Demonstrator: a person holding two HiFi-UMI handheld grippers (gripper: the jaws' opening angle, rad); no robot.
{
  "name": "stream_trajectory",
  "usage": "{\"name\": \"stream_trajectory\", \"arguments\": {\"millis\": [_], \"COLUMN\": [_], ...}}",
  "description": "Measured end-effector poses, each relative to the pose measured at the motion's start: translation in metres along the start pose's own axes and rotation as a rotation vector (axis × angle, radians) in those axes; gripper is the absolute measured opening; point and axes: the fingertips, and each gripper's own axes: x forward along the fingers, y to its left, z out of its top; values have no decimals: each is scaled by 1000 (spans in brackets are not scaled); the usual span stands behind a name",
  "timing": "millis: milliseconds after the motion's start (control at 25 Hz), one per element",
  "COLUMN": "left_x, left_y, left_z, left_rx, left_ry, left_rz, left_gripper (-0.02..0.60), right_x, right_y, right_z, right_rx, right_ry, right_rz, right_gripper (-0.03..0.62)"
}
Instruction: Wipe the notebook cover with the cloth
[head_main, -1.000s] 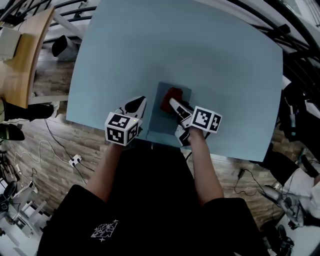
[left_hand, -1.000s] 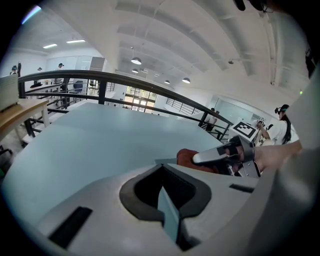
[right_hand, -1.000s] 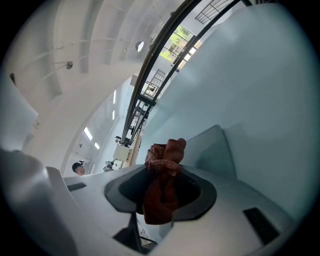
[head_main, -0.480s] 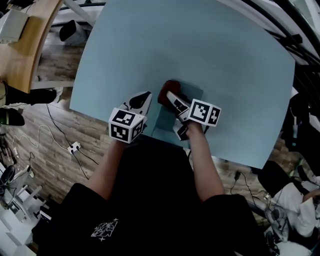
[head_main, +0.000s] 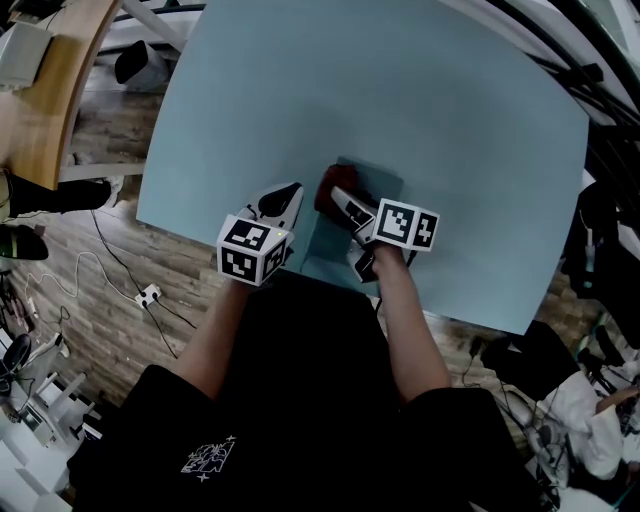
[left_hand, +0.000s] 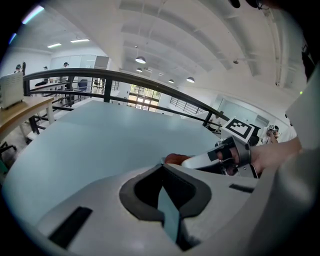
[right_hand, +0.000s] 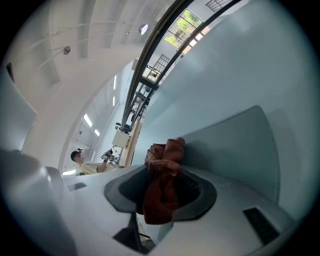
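Since the frame a second ago, the dark-red cloth (head_main: 324, 188) has slid across the cover toward 9 o'clock. It was near the middle of the far end then and now sits at the far-left corner of the notebook (head_main: 325, 238). Over the last half second it has barely shifted. The right gripper (head_main: 342, 203) has its jaws clamped on the cloth, which is bunched up and bulges past the tips. The wad is pressed onto the blue-grey cover, and the gripper itself reaches in from about 5 o'clock. The left gripper (left_hand: 161, 169) has its jaws drawn together to a narrow slit with nothing caught in them. Only a sliver of pale blue surface shows through the slit. It lies on the light blue table (head_main: 400, 90) just beside the notebook's 9 o'clock edge, and whether it touches that edge cannot be told. The notebook lies close to the near edge of the table, with its long axis running roughly from 12 to 6 o'clock, tipped slightly toward 1 and 7. From where the cloth now sits, the rest of the cover lies toward 3 and 6 o'clock. The next stroke therefore probably has to come back along or across that long axis. The right gripper is already on the cover and is the one placed to make it.
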Motion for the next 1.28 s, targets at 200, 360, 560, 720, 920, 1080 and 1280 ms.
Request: {"name": "stream_trajectory", "arguments": {"millis": [200,360,560,720,920,1080,1280], "left_x": [1,3,9,13,16,19,17], "left_y": [-1,-10,-26,-40,-56,-66,-71], "left_z": [1,3,6,5,8,8,8], "left_rx": [7,23,47,68,92,106,90], "left_ry": [-2,-3,-1,5,9,6,9], "left_rz": [-6,-21,-49,-72,-95,-104,-115], "left_gripper": [8,8,8,8,8,8,8], "right_x": [-9,-23,-41,-58,-80,-94,-106], "right_y": [-8,-16,-27,-37,-50,-60,-67], "right_z": [-2,-3,-4,-5,-4,-4,-5], "right_rx": [7,19,33,40,58,70,84], "right_ry": [-11,-31,-59,-84,-122,-147,-169], "right_rz": [-15,-31,-44,-58,-76,-83,-92], "right_gripper": [141,141,141,141,141,141,141]}}
